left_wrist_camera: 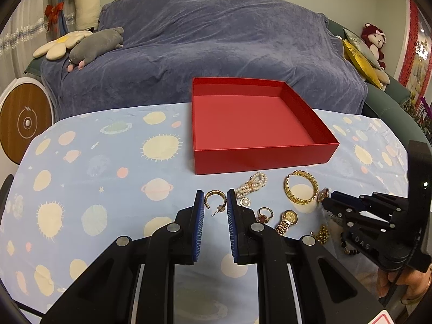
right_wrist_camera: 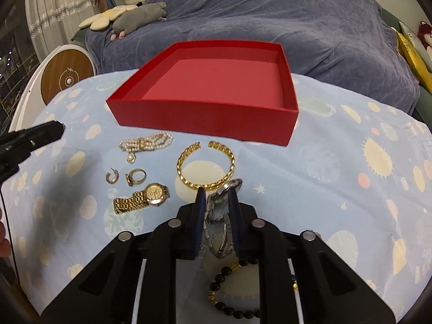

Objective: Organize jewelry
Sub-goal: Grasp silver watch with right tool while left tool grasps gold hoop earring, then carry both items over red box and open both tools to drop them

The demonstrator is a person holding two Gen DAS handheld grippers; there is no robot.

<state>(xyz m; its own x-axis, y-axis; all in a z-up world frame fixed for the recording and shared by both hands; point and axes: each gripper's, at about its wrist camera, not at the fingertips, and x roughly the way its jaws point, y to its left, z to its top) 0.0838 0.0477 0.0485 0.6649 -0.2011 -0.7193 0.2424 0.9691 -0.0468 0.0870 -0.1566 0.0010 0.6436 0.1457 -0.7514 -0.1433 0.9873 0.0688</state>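
A: Right wrist view first: the right tongs (right_wrist_camera: pixel 217 205) are closed on the silver watch (right_wrist_camera: pixel 220 216), pads pressing its band from both sides, with the watch face tipped up past the fingertips. It sits low over the desk (right_wrist_camera: pixel 337 189), just in front of the gold bangle (right_wrist_camera: pixel 206 166).

B: So what could slip?

A: The band is a loose loop of links. I'd judge that if the grip is only on a few links, the watch could swing or slide out on the way to the red box (right_wrist_camera: pixel 205 91), which is empty so far. The watch face also touches or nearly touches the bangle, so lifting might drag that along.

B: And the other side?

A: In the left wrist view, the left tongs (left_wrist_camera: pixel 214 198) stand at a narrow gap with the gold earring (left_wrist_camera: pixel 214 198) between the tips, but the pads don't appear to press it. The earring lies flat on the cloth, near the pearl bracelet (left_wrist_camera: pixel 251 186).

B: Risk there?

A: It's small and thin, with a post sticking out. Closing could pinch the cloth instead, or flick the earring toward the pearls. The ring (left_wrist_camera: pixel 264 213) and gold watch (left_wrist_camera: pixel 287 220) lie close to the right, so a nudge could scatter them. The black bead bracelet (right_wrist_camera: pixel 232 289) lies under the right tongs, easy to snag.
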